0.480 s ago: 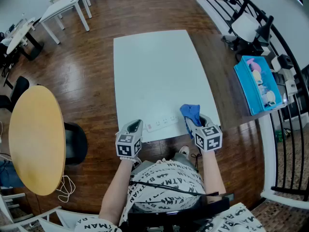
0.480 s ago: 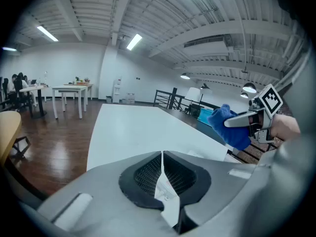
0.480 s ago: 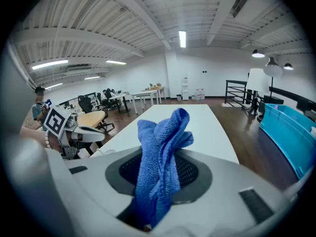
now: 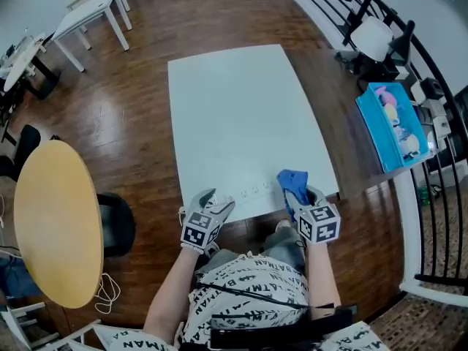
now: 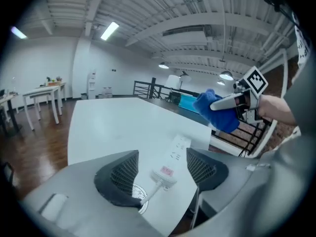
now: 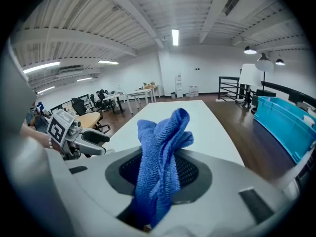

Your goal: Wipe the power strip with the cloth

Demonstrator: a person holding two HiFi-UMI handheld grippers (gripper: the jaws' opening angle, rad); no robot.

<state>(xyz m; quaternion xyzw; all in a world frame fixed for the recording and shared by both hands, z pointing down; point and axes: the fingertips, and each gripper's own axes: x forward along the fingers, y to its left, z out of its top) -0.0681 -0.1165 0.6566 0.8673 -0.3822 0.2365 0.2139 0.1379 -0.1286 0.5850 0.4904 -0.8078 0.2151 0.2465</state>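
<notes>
A white power strip point(image 4: 254, 192) lies along the near edge of the white table point(image 4: 234, 108). In the left gripper view its cable end point(image 5: 165, 172) sits between my left gripper's point(image 5: 163, 174) spread jaws, and neither pad touches it. The cable point(image 5: 148, 197) runs back toward the camera. From the head view, the left gripper point(image 4: 221, 209) points right, at the strip's left end. My right gripper point(image 6: 160, 174) is shut on a bunched blue cloth point(image 6: 160, 157). It holds the cloth point(image 4: 291, 182) over the strip's right end.
A round yellow table point(image 4: 55, 225) and a black chair point(image 4: 117, 221) stand to the left. A blue bin point(image 4: 395, 126) and black railing point(image 4: 439, 196) are on the right. Small white tables point(image 4: 91, 9) stand far left.
My left gripper has swung its jaws to the right, toward the strip's left end, and now sits a little lower in the view. The right gripper with the cloth has barely shifted.
</notes>
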